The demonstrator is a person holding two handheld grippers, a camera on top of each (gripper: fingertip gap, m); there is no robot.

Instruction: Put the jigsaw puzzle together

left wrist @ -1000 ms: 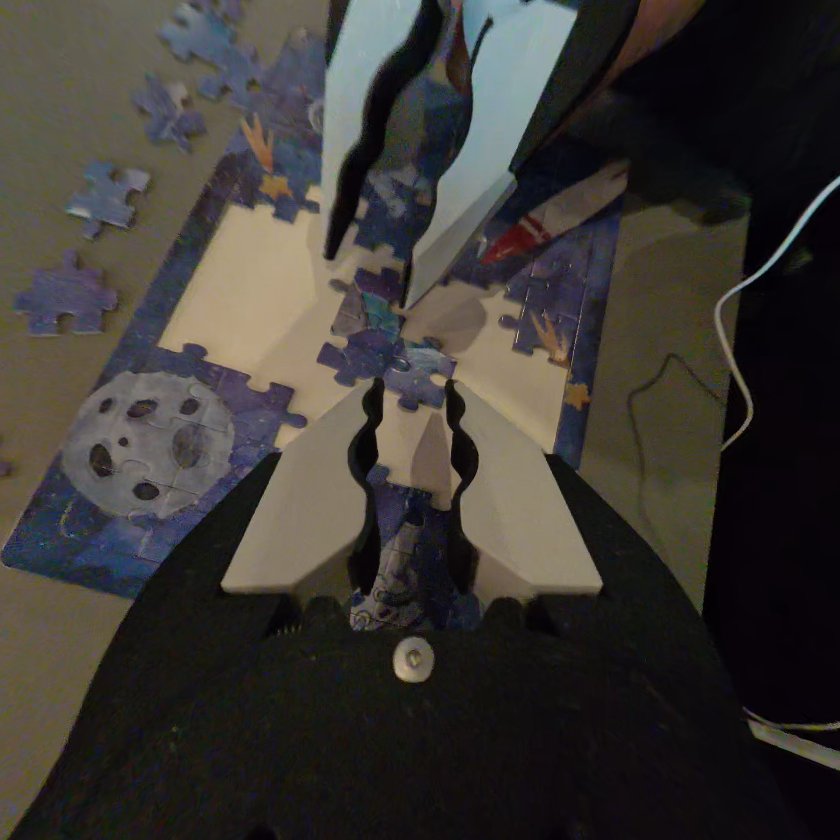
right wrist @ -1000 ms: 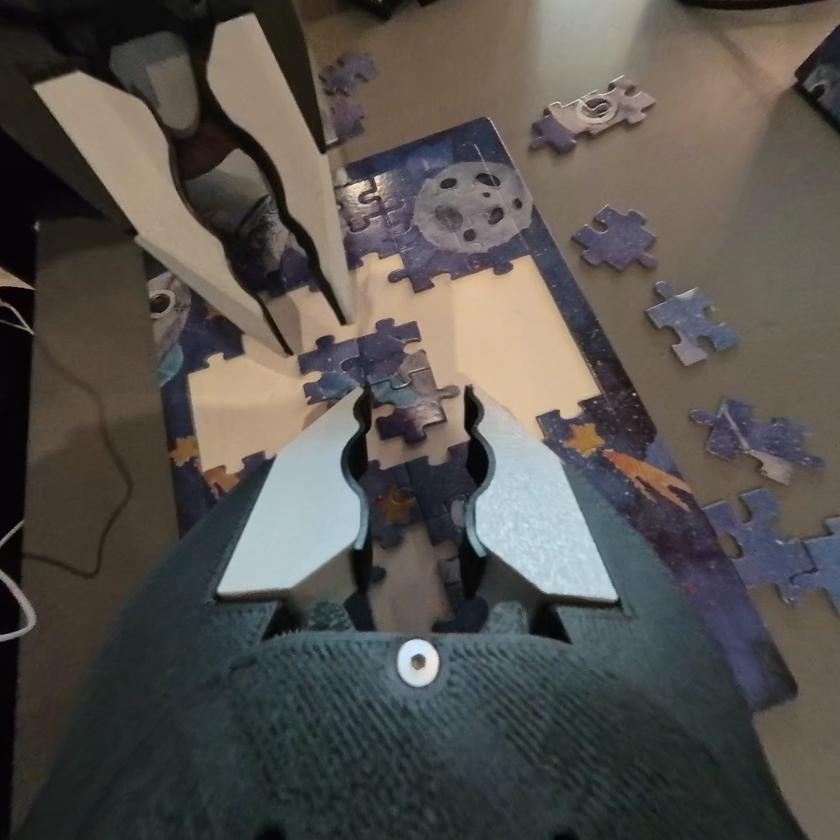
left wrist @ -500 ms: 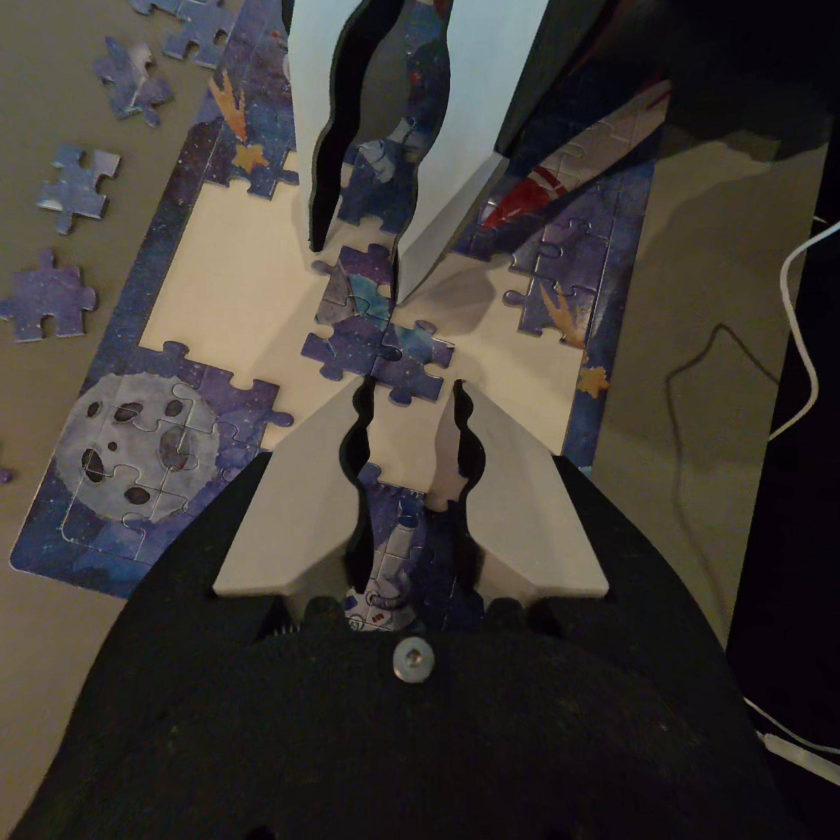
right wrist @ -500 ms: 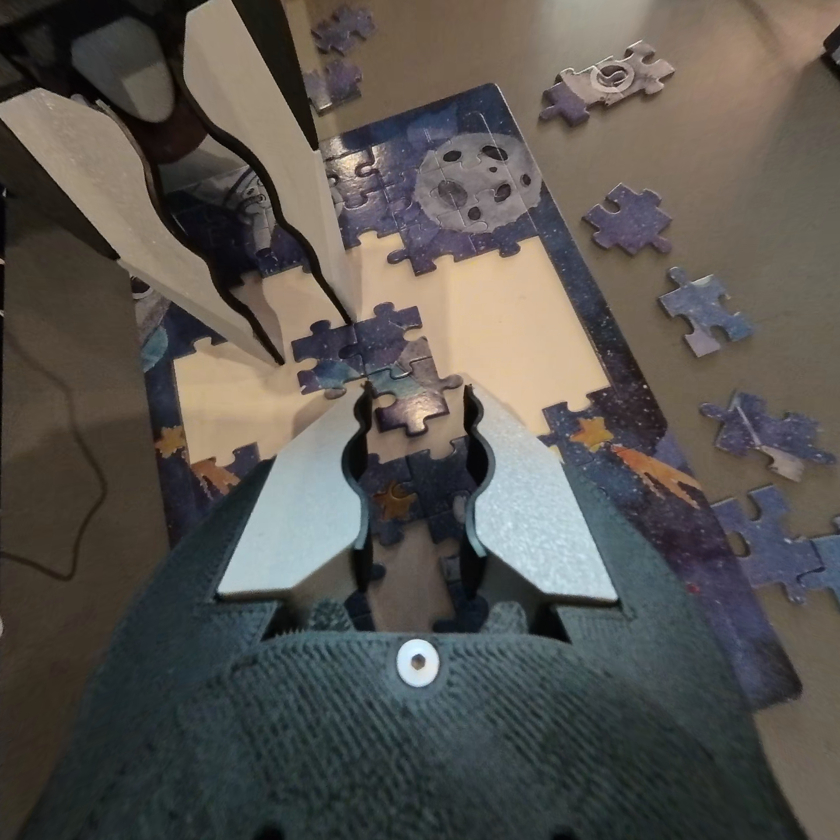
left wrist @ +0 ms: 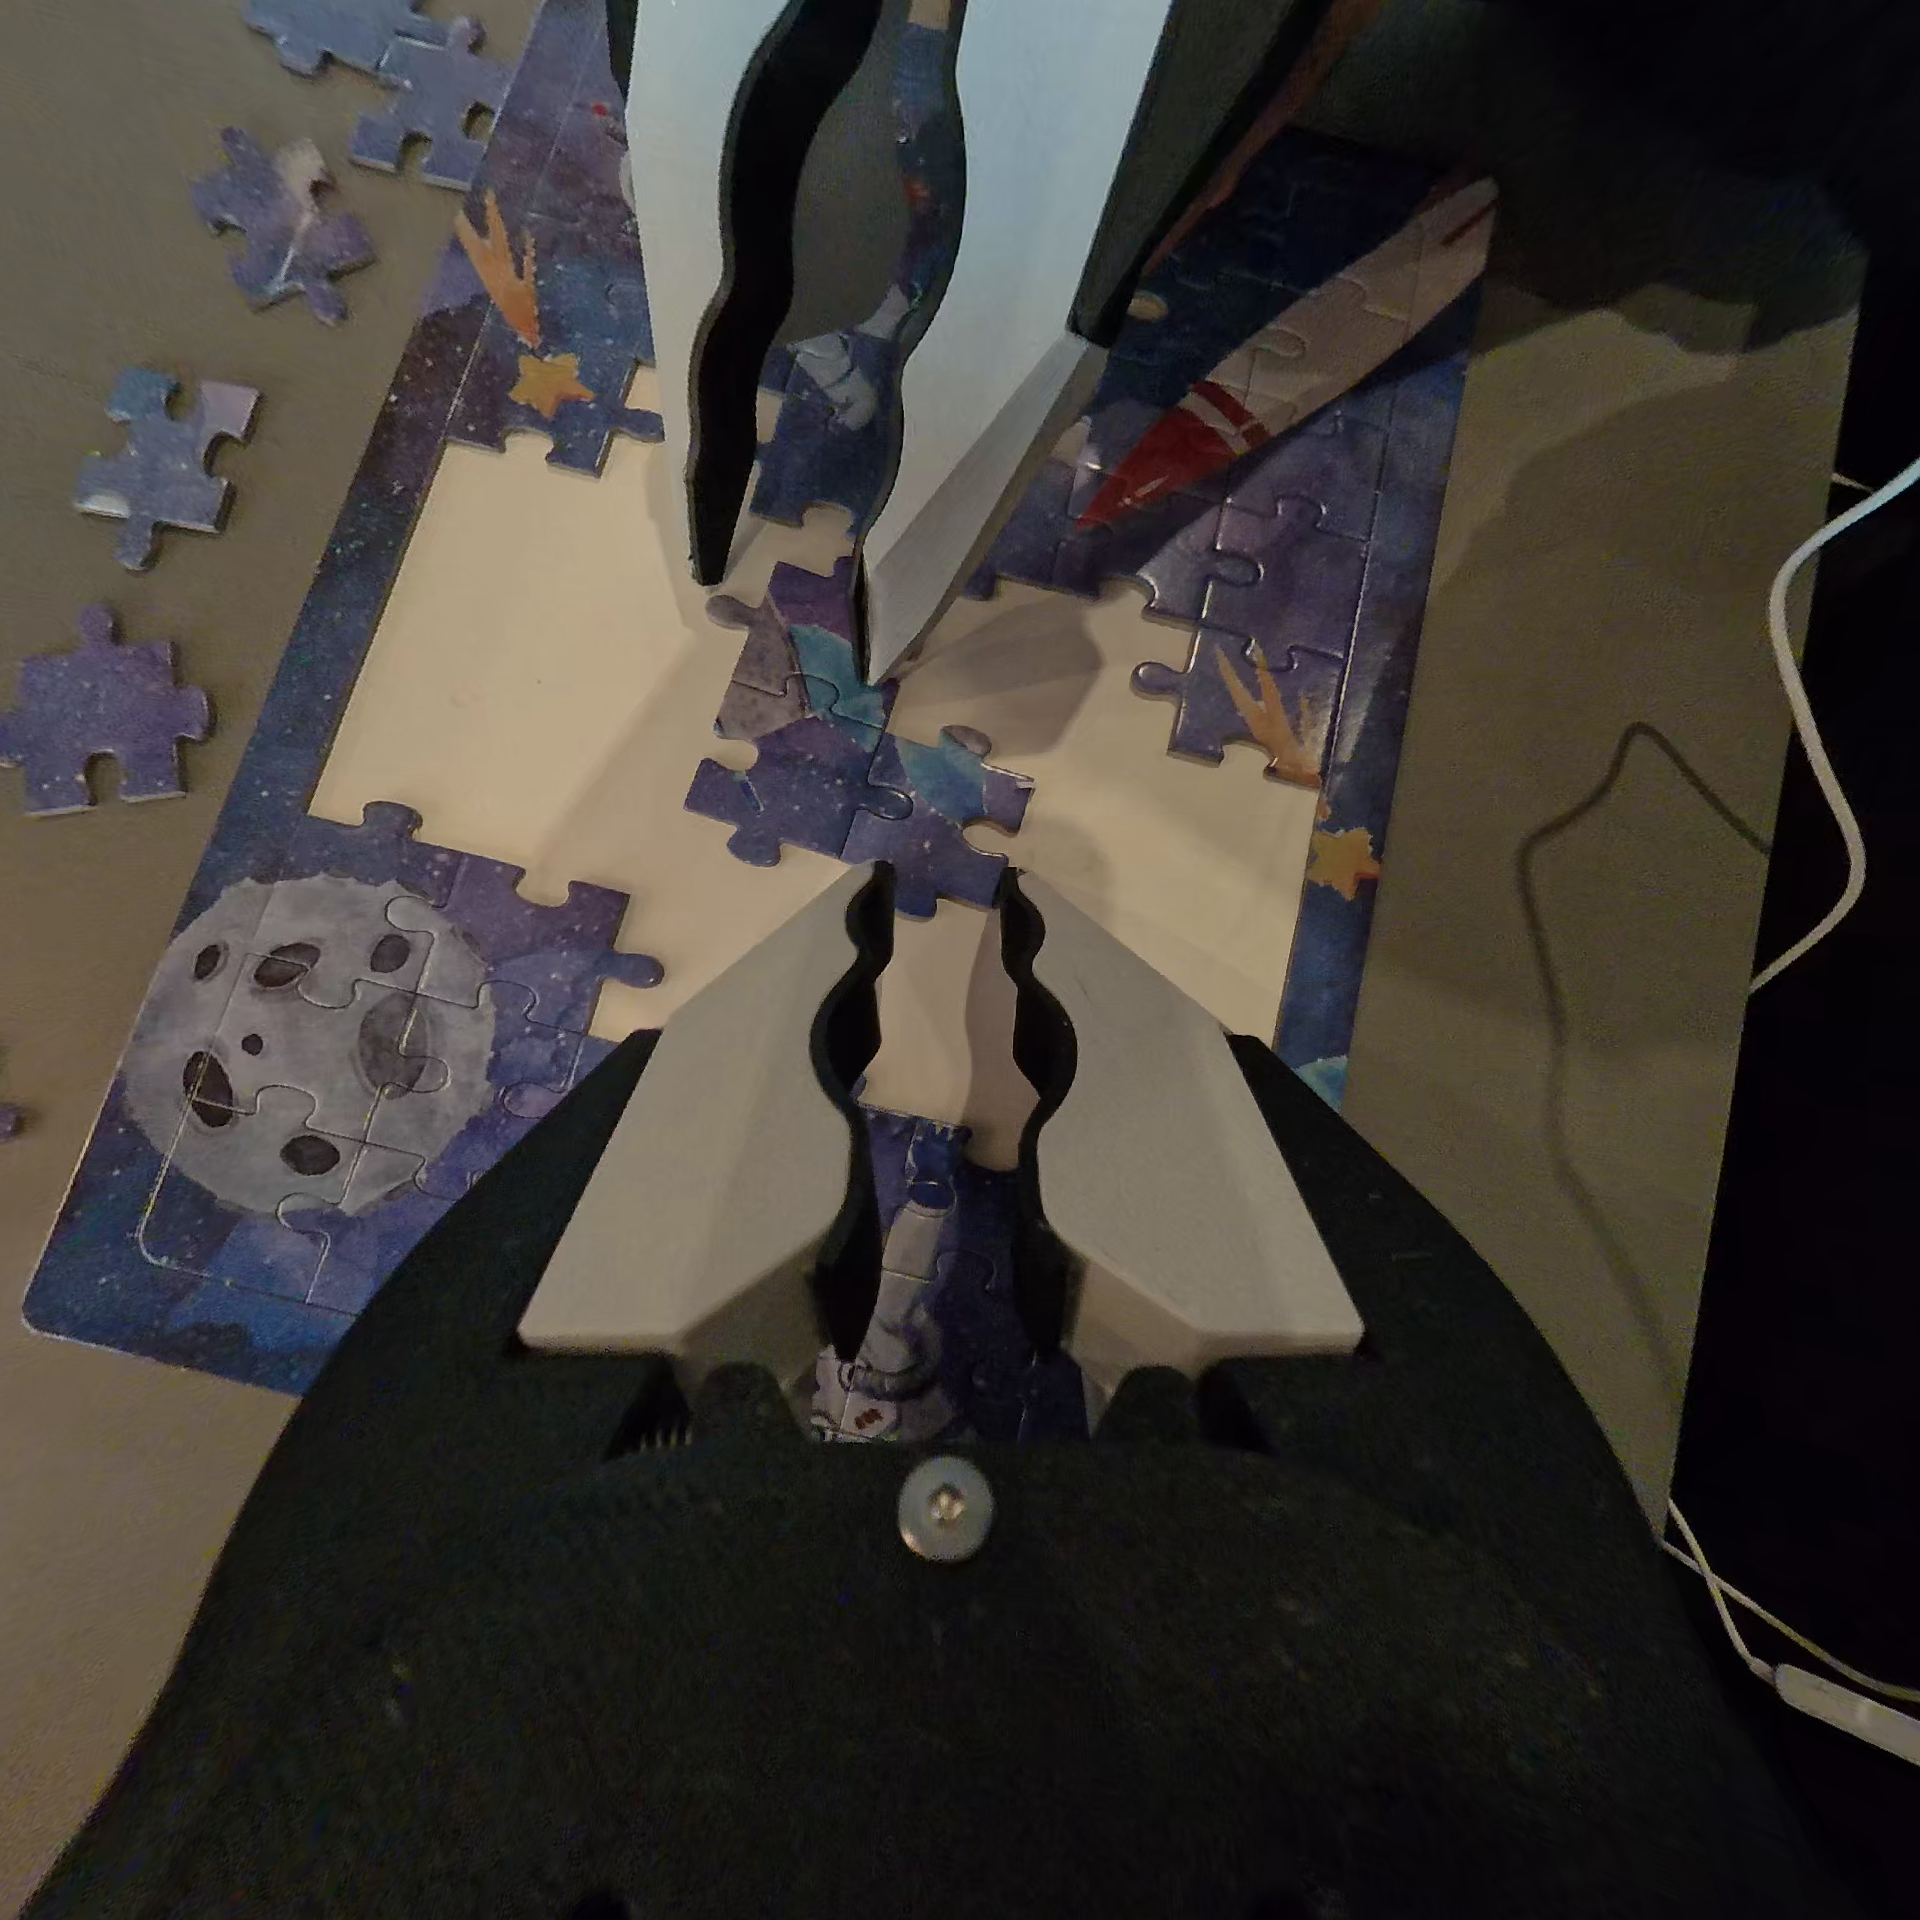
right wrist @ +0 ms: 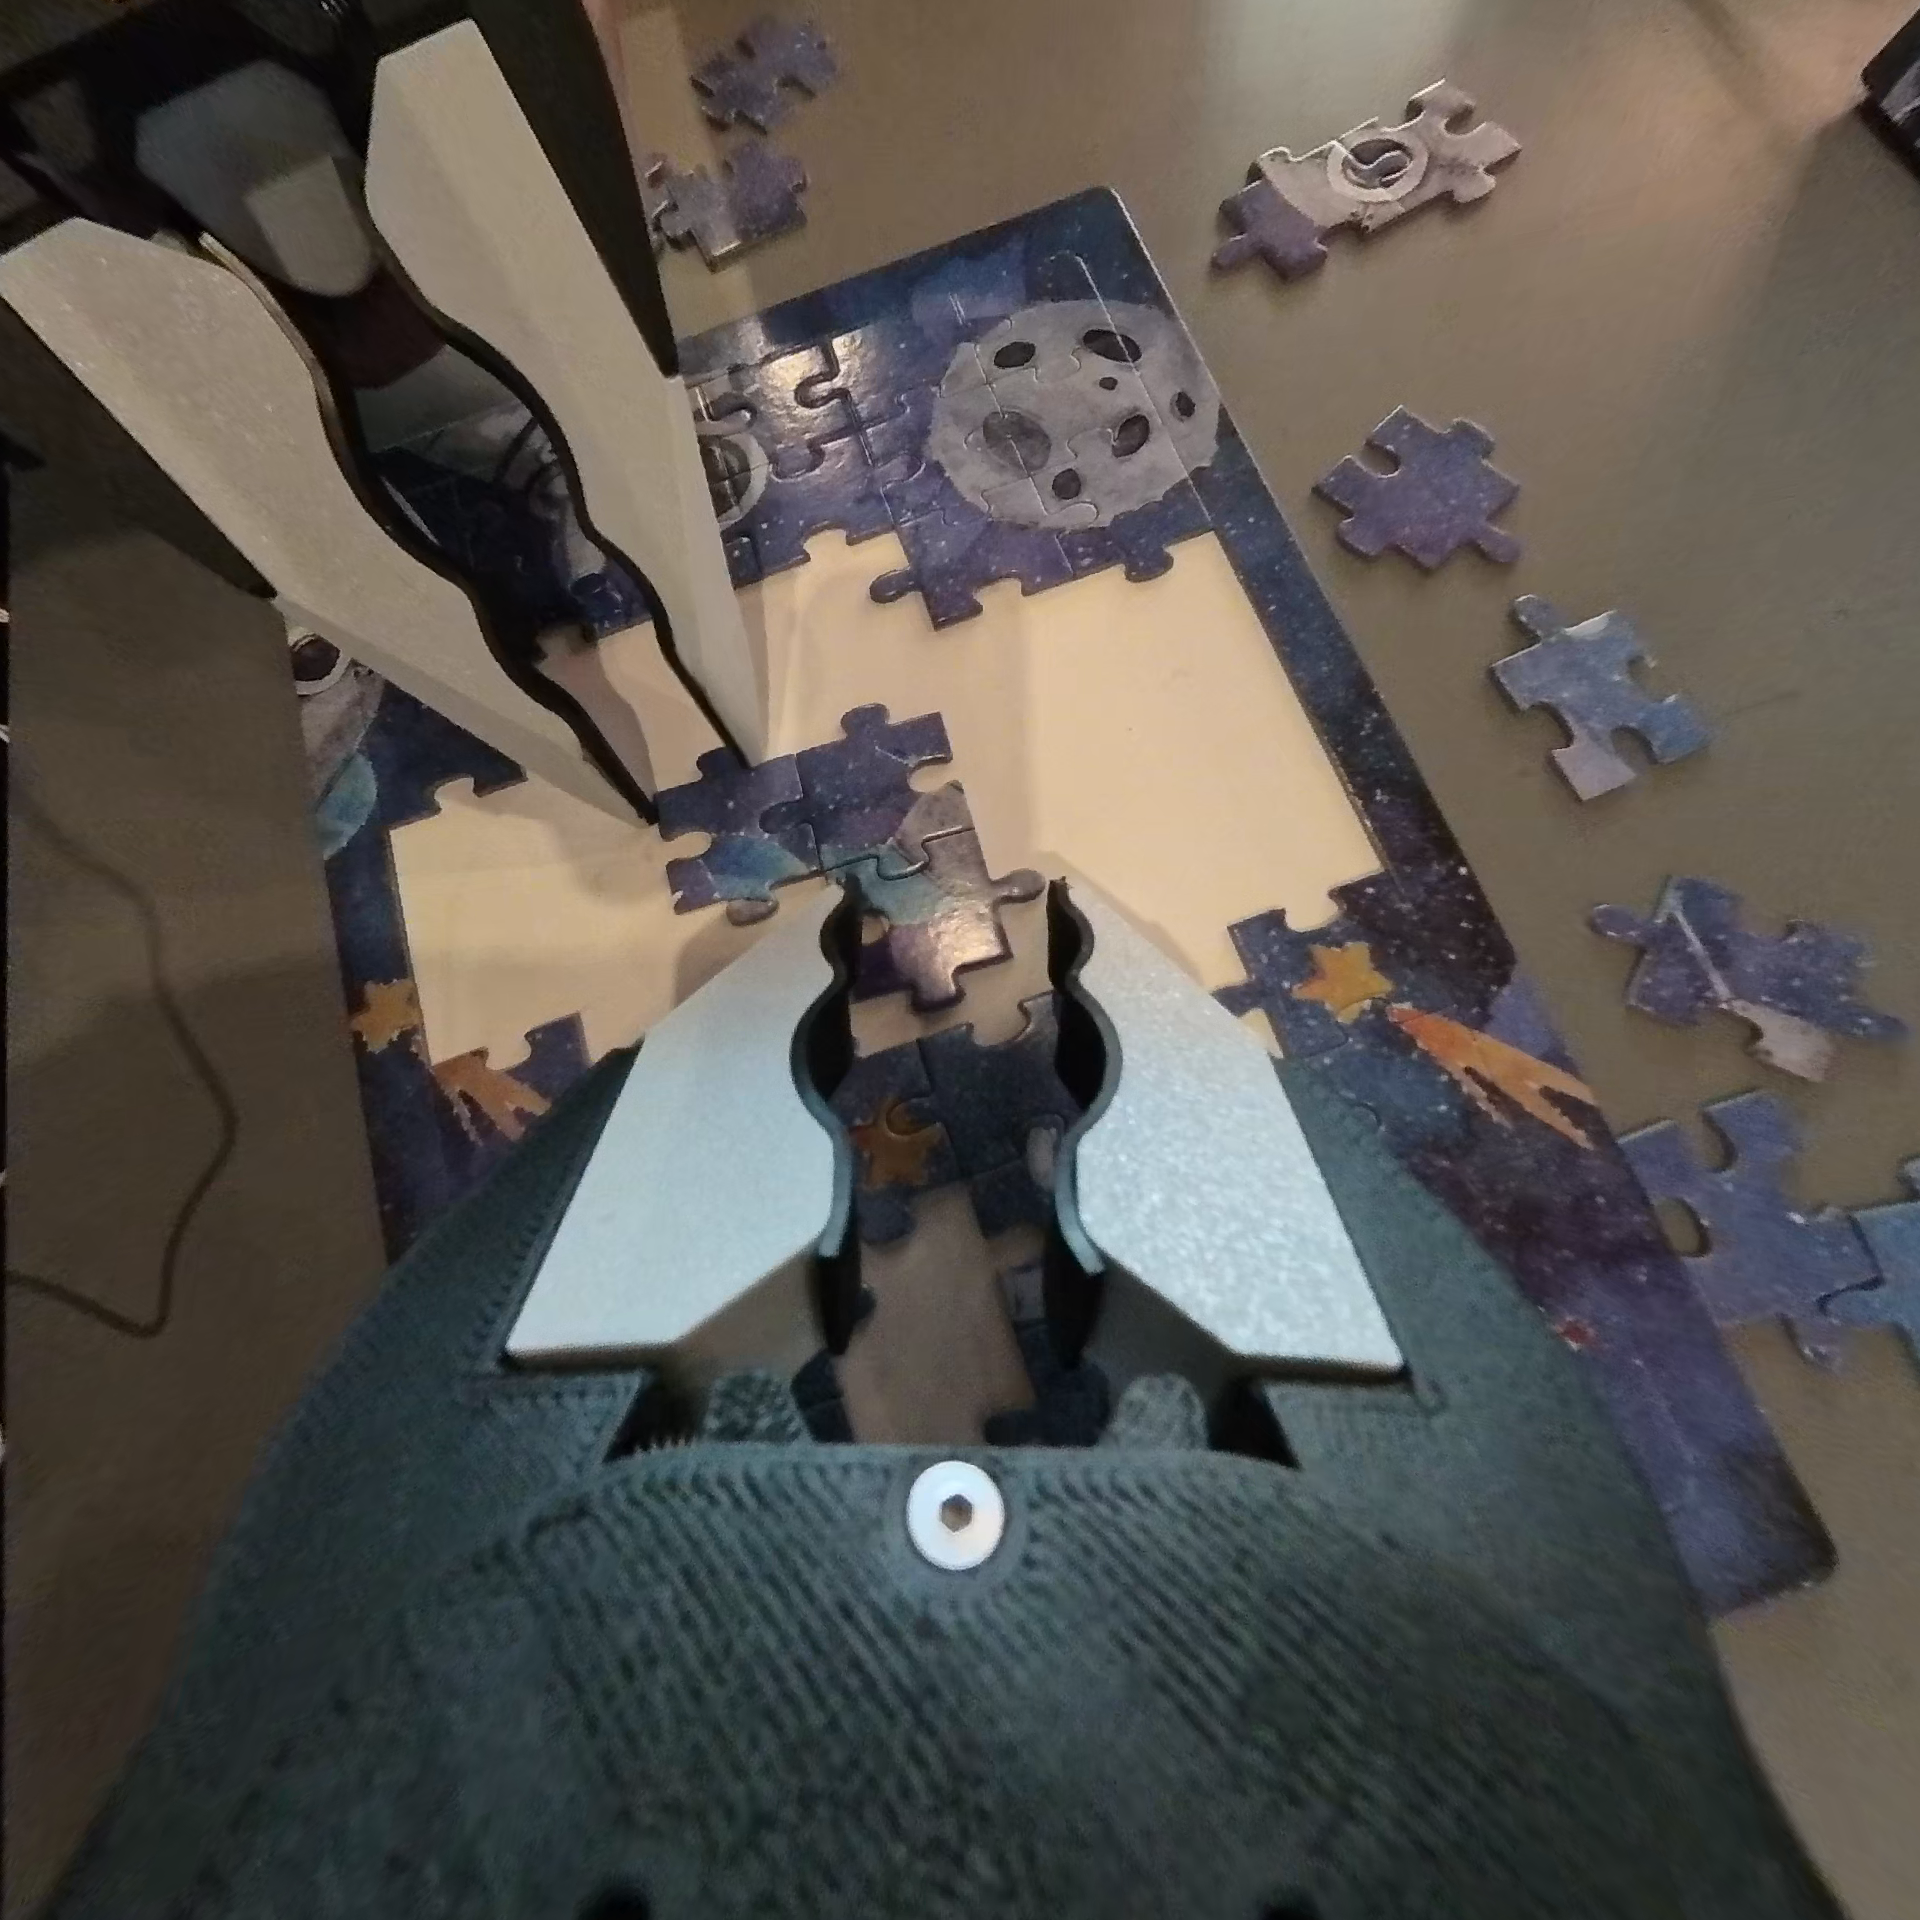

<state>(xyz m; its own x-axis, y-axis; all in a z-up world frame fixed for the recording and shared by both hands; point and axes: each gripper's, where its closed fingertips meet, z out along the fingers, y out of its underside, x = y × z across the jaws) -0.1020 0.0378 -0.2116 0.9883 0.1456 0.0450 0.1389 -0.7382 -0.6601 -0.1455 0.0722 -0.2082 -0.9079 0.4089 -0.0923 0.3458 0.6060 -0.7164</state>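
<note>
On my rig I note the left gripper (left wrist: pixel 940 883) with a matte black grainy body, the right gripper (right wrist: pixel 951 899) in dark ribbed print, both carrying pale grey wedge fingers (left wrist: pixel 727 1132) with wavy black pads and one silver screw (left wrist: pixel 945 1509).

Astronaut picture (left wrist: pixel 904 1340): mostly hidden behind the left tongs (left wrist: pixel 940 883).
Rocket (left wrist: pixel 1299 364): tail end covered by the right tongs (left wrist: pixel 790 592).
Dark thing (right wrist: pixel 1896 94): cut off at the edge.
</note>
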